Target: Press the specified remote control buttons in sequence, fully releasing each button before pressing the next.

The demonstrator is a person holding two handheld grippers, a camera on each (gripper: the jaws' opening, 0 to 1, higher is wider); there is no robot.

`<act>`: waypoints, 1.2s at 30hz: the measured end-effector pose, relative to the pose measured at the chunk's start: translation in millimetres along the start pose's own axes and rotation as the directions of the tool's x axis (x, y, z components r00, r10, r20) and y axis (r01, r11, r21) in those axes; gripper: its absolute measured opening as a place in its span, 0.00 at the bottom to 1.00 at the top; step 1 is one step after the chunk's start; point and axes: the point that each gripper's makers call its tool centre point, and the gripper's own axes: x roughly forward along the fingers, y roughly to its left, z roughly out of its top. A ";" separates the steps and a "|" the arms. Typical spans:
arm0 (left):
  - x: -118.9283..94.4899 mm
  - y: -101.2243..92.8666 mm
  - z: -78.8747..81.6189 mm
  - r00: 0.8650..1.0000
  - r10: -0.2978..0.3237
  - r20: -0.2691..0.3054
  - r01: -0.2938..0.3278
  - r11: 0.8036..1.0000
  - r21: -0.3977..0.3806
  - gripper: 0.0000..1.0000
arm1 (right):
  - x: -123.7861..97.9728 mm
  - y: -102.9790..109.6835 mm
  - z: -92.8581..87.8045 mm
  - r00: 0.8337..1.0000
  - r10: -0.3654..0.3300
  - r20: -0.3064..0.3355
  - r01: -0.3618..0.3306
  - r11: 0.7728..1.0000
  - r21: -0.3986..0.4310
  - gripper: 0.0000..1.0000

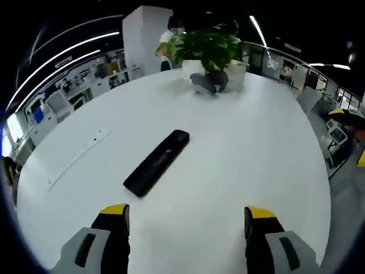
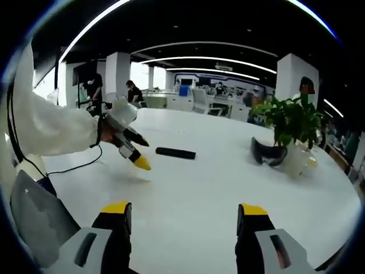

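The remote control lay flat on the white table, and I take it as the landmark. No buttons could be seen on its dark face in either view, so which one comes first could not be told. The potted plant stood well beyond the remote's far end, with a dark headset-like thing just beside the pot.

To do this step well, I judge that one jaw tip should come down straight on a single button, press shortly, then lift fully clear before the next press. The approach should be slow, because the remote was light and could slide or turn on the smooth table. The remote should also stay in the picture.

The left gripper was wide open, holding nothing, above the table on the near side of the remote and apart from it. The right gripper was also wide open and empty, well apart from the remote
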 end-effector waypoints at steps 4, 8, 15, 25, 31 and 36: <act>-18.7 -19.6 -0.9 0.999 0.007 0.035 -0.008 1.000 0.010 0.87 | -1.1 -0.9 0.8 1.000 -0.002 0.007 0.002 1.000 0.006 0.74; -34.1 -35.9 -6.8 0.999 0.015 0.052 -0.015 1.000 -0.004 0.91 | -1.4 -1.7 0.6 1.000 -0.005 0.007 0.005 1.000 0.007 0.75; -65.0 -43.8 -11.4 0.985 0.117 0.124 -0.108 0.991 -0.074 0.97 | -1.2 -2.5 -1.1 1.000 -0.007 0.002 0.007 1.000 0.010 0.75; -102.2 -64.6 -25.2 0.969 0.194 0.154 -0.171 0.974 -0.148 1.00 | -1.0 -4.7 -1.2 1.000 -0.020 0.007 0.020 1.000 0.014 0.75; -112.6 -75.8 -34.2 0.965 0.210 0.155 -0.183 0.968 -0.173 1.00 | -1.5 -5.9 -0.5 1.000 -0.022 0.014 0.022 0.999 0.023 0.75; -128.0 -86.7 -44.1 0.950 0.269 0.160 -0.245 0.957 -0.153 1.00 | -1.9 -6.1 0.6 0.999 -0.025 0.021 0.025 1.000 0.018 0.75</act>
